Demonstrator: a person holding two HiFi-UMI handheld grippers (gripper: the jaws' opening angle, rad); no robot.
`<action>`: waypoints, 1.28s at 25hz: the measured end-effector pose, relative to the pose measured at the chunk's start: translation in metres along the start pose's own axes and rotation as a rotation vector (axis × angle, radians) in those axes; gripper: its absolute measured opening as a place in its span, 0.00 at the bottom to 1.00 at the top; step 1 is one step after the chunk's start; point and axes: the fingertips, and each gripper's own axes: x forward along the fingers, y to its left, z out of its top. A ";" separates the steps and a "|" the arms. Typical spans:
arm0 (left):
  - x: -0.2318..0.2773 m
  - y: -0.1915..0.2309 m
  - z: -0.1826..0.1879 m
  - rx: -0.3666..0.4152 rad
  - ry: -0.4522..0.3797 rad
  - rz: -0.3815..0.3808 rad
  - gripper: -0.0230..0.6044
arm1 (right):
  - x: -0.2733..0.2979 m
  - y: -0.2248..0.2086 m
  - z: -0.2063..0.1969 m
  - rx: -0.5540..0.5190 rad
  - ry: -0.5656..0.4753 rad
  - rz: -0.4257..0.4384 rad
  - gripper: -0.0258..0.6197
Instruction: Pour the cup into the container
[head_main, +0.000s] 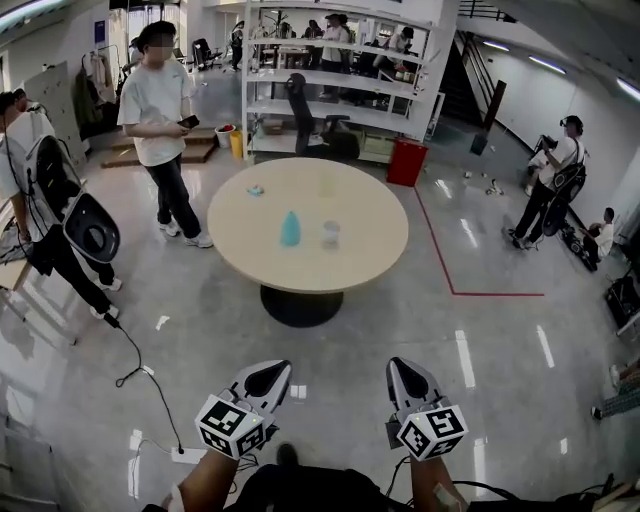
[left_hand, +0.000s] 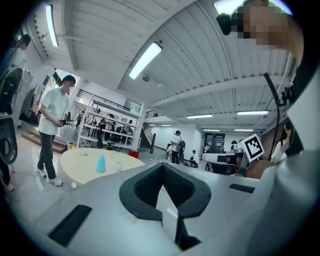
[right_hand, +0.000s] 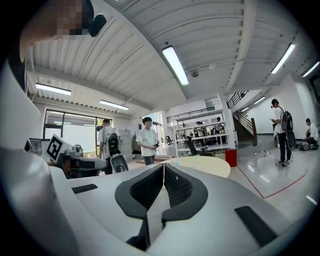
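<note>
Left gripper (head_main: 268, 376) and right gripper (head_main: 404, 374) hang well short of the table (head_main: 250, 245), jaws closed on nothing. Near the table's centre, a blue container (head_main: 290, 229) stands beside the cup (head_main: 331, 235).

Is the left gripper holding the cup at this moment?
No, the left gripper is shut with nothing in it, and the cup stands far off on the round table.

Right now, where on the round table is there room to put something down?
The near edge of the round table, in front of the blue container and clear cup, is bare; so is the right side. Crowded only mid-table, where those two stand side by side.
</note>
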 end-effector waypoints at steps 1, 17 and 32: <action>0.008 0.014 0.004 0.002 -0.003 0.001 0.02 | 0.015 -0.003 0.004 0.006 -0.009 0.001 0.05; 0.237 0.178 0.044 0.023 0.044 0.069 0.02 | 0.286 -0.149 0.015 -0.004 0.011 0.106 0.05; 0.351 0.276 0.075 0.021 0.044 0.141 0.02 | 0.436 -0.226 0.032 0.027 0.004 0.134 0.05</action>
